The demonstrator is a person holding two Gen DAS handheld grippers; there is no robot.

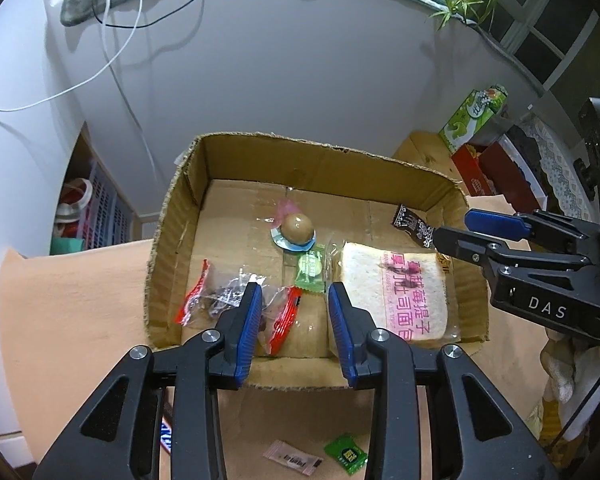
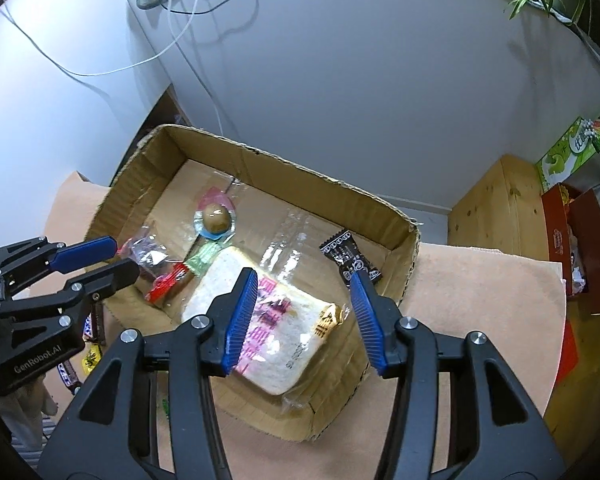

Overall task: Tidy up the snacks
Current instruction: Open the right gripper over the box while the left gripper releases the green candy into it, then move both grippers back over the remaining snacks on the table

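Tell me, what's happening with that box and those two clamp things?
A person is sorting snacks into an open brown cardboard box with two hand-held grippers. The left gripper hangs open over a red-and-clear wrapped snack; the right gripper hangs open over a wrapped slice of white bread. Neither holds anything. A green sachet and a pale pink sachet lie outside the box.

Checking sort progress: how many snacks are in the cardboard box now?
6: bread pack, black packet, egg, green candy, two clear-and-red packets. More may be hidden.
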